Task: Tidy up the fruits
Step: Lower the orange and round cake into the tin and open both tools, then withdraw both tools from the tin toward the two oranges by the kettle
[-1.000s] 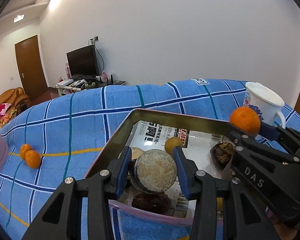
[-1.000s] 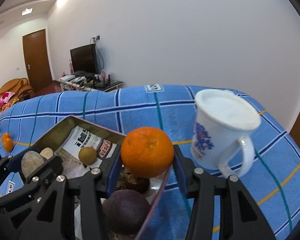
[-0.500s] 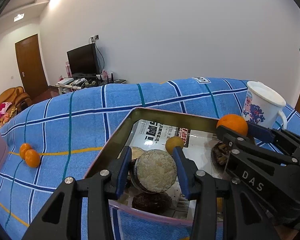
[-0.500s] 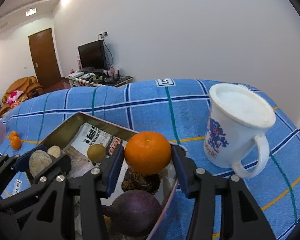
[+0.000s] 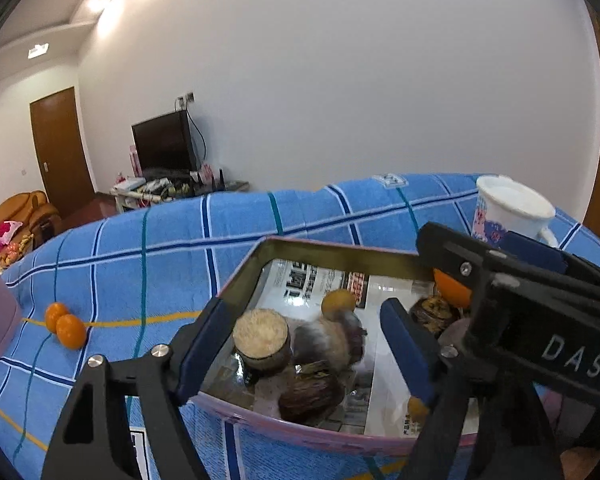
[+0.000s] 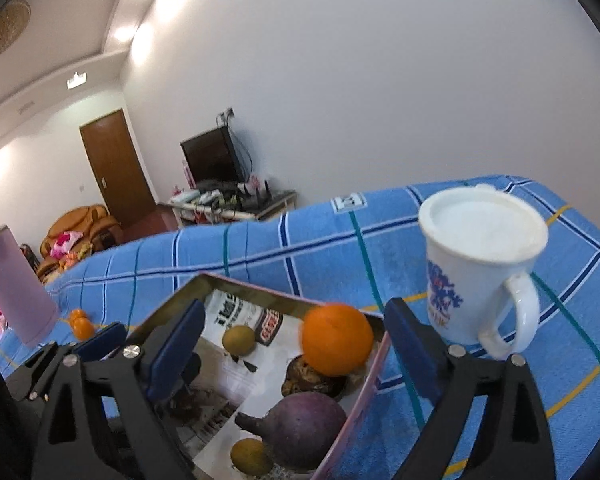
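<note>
Setting: home, living room. Evidence: black flat television [image 5: 161,143] on low cluttered stand [image 6: 236,202]; brown wooden door [image 5: 62,148]; orange-brown padded armchair [image 6: 80,226] holding pink cushions; blue checked cloth [image 5: 140,264] over worktop; white printed ceramic mug [image 6: 476,264].

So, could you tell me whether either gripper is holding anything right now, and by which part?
Nothing is held. Both sets of jaws are opening: the round orange fruit sits free between the right gripper's fingers, and the halved coconut between the left gripper's.
</note>
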`<control>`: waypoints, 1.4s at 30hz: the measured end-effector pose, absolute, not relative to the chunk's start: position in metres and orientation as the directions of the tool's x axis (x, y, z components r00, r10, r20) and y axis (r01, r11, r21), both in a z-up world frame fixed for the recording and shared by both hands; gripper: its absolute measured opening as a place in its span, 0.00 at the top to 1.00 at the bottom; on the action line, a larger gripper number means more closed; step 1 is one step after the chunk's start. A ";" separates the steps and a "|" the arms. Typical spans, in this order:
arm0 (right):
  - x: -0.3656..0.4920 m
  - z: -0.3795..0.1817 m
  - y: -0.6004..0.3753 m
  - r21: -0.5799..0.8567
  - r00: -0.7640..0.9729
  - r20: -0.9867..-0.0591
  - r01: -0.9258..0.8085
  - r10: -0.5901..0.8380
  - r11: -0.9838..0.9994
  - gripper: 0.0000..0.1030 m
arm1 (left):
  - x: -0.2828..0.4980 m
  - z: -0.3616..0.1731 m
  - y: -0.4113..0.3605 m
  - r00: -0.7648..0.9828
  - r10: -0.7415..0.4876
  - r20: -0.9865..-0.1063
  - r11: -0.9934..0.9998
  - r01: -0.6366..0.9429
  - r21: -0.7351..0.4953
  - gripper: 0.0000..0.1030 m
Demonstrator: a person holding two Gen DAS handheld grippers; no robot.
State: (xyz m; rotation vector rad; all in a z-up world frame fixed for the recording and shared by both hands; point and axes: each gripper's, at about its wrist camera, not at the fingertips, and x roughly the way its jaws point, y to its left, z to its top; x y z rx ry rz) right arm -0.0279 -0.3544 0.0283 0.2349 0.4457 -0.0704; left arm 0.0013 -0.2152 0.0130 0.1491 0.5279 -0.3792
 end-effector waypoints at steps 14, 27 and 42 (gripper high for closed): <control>-0.062 0.051 -0.358 0.198 0.948 -0.268 0.228 -0.171 0.953 0.00 | -0.003 0.026 -0.195 0.850 -0.260 -0.459 0.952 0.305 0.026 0.22; -0.076 0.051 -0.338 0.110 0.950 -0.167 0.286 -0.266 0.952 0.00 | 0.001 0.021 -0.171 0.895 -0.143 -0.422 0.983 0.179 0.046 0.22; -0.085 0.045 -0.319 0.086 0.941 -0.170 0.310 -0.293 0.947 0.00 | -0.022 0.025 -0.144 0.916 -0.131 -0.380 0.985 0.163 0.054 0.22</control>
